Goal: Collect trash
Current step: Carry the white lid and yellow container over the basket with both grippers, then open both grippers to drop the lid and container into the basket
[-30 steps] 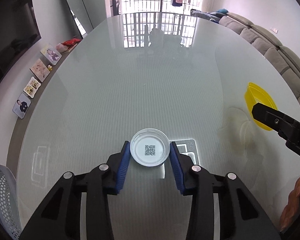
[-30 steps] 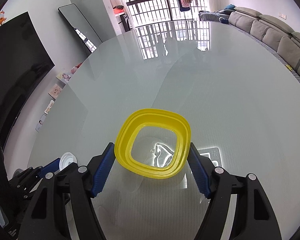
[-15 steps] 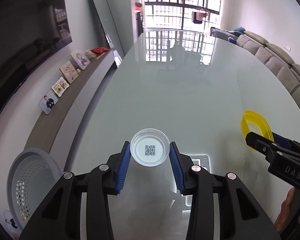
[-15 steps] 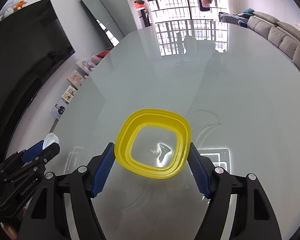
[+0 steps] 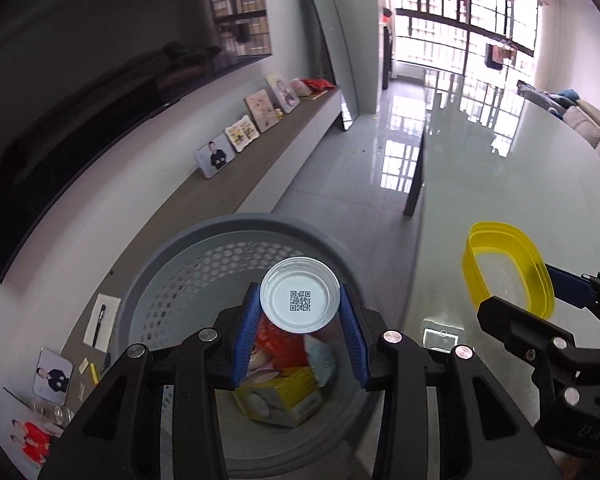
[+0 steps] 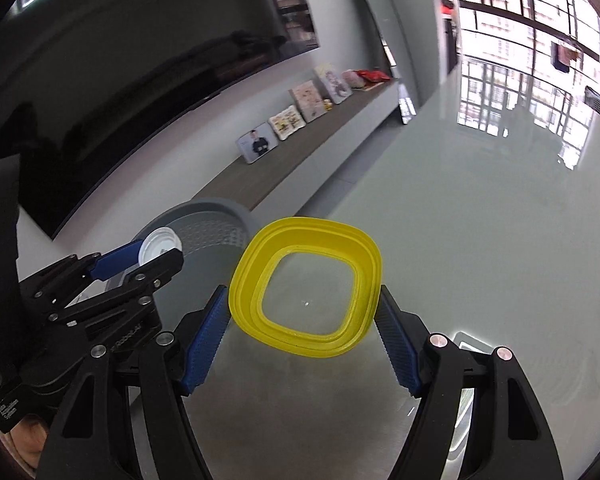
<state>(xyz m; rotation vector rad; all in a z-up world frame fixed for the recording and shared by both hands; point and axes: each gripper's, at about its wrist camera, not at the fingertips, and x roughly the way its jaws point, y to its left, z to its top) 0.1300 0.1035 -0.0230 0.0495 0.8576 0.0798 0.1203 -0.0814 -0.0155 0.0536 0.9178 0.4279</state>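
Room: living room, large dark TV screen (image 5: 100,92) on the wall, a low ledge (image 5: 236,184) below it carrying a row of photo frames (image 5: 214,155); barred balcony window (image 5: 472,36) at the far end, grey sofa (image 5: 596,128) past the table.
Surface: glossy glass table (image 6: 480,208), its near edge beside the bin; pale tiled floor (image 5: 340,176) between table and ledge.
Bin: grey perforated basket (image 5: 168,276) on the floor just off the table edge; cartons and wrappers already lie in its bottom.
Key relation: round white lid (image 5: 300,300) sits directly above the bin mouth, flat face with QR mark toward the left wrist camera, disc roughly upright between the pads. No long axis to speak of. Judged: a simple release would let it fall inside the rim.
Left gripper (image 5: 300,332): clenched on the white lid, blue pads pressing its rim from both sides; this is the nearer tool to the bin.
Right gripper (image 6: 302,332): clamped on the yellow square lid ring (image 6: 306,286), held over the table, beside the bin but not above it; the ring's open middle shows glass behind.
Order, judged: left drops first; right must then cross the table edge toward the bin.
Risk, judged: light lid may tip and clip the rim if released while tilted.
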